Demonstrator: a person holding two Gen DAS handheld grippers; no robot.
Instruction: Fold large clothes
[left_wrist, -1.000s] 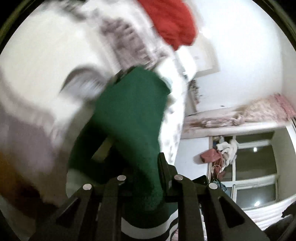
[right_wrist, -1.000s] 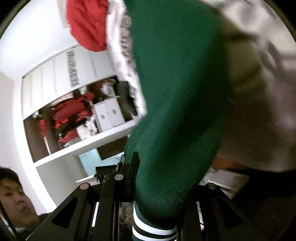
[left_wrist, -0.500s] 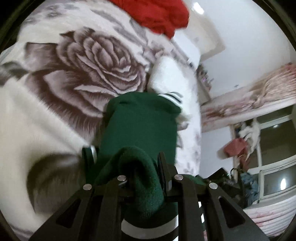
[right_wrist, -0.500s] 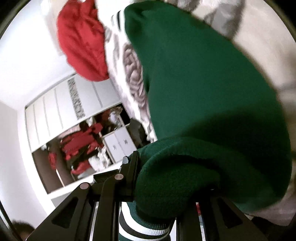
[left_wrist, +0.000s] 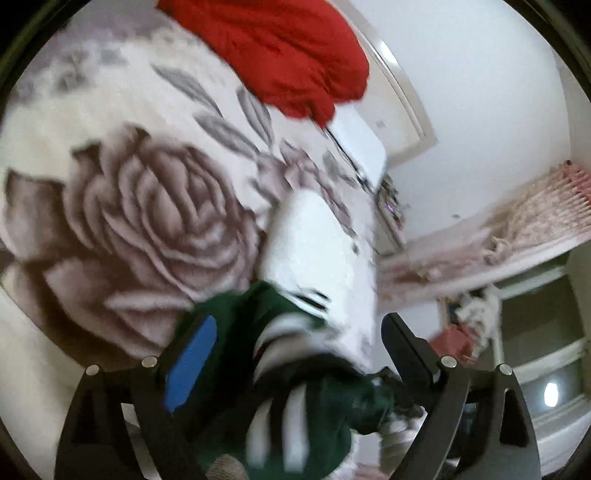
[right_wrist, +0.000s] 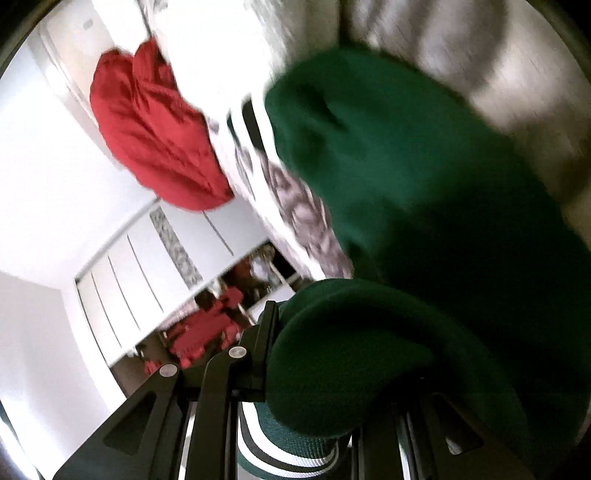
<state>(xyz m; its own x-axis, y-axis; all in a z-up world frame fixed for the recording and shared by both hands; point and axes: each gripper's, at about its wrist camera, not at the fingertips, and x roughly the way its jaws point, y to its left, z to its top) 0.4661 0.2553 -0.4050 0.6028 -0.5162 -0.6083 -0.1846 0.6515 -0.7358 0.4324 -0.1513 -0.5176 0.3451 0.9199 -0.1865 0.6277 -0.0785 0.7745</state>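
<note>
A dark green garment (right_wrist: 424, 229) with white-striped cuffs lies on a bed covered by a rose-print blanket (left_wrist: 140, 221). My left gripper (left_wrist: 295, 339) is open, its jaws spread wide, and the green garment's striped cuff (left_wrist: 288, 369) lies loose between them. My right gripper (right_wrist: 332, 354) is shut on a thick fold of the green garment, which bulges over its fingers and hides the right one. The striped hem (right_wrist: 288, 450) hangs below the grip.
A red garment (left_wrist: 291, 55) lies crumpled at the far end of the bed and also shows in the right wrist view (right_wrist: 155, 136). A white folded item (left_wrist: 310, 240) lies beyond the green garment. A wardrobe (right_wrist: 155, 280) and a window (left_wrist: 543, 350) stand past the bed.
My left gripper has opened and let go of the green garment, which now lies loose between its jaws. My right gripper still holds its fold and has lowered it onto the bed.
</note>
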